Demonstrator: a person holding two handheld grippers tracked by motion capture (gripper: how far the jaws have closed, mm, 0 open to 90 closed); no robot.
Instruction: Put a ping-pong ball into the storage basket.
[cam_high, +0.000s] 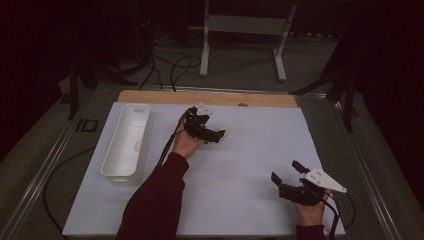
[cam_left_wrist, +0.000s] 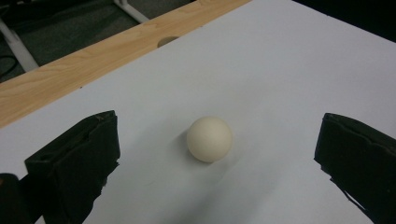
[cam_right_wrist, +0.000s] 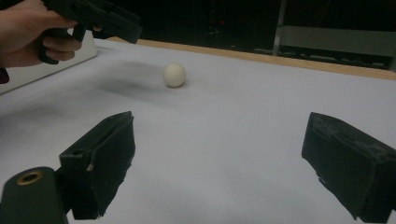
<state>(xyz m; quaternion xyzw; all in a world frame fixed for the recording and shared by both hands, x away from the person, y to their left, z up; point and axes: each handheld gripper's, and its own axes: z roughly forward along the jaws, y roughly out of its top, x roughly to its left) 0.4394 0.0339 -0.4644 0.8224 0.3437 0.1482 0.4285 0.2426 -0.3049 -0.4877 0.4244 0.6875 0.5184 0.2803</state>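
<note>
A: Where does the ball (cam_left_wrist: 209, 139) sit from your left gripper (cam_high: 214, 134)?

B: On the sheet (cam_high: 250, 150), just ahead of it, between the spread jaws and touching neither. The wooden edge (cam_left_wrist: 93, 60) lies beyond the ball.

A: And the tray (cam_high: 127, 140)?

B: On the sheet to your left gripper's left. Your right gripper (cam_high: 287, 176) sits well apart, nearer you, to its right, jaws apart.

white table (cam_high: 250, 165) (ball (cam_left_wrist: 209, 139), white bin (cam_high: 127, 140))

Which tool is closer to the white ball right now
Left. The left tool hangs open right over the ball, which lies between its jaws; the right tool sits open, far off near the table's front edge.
</note>
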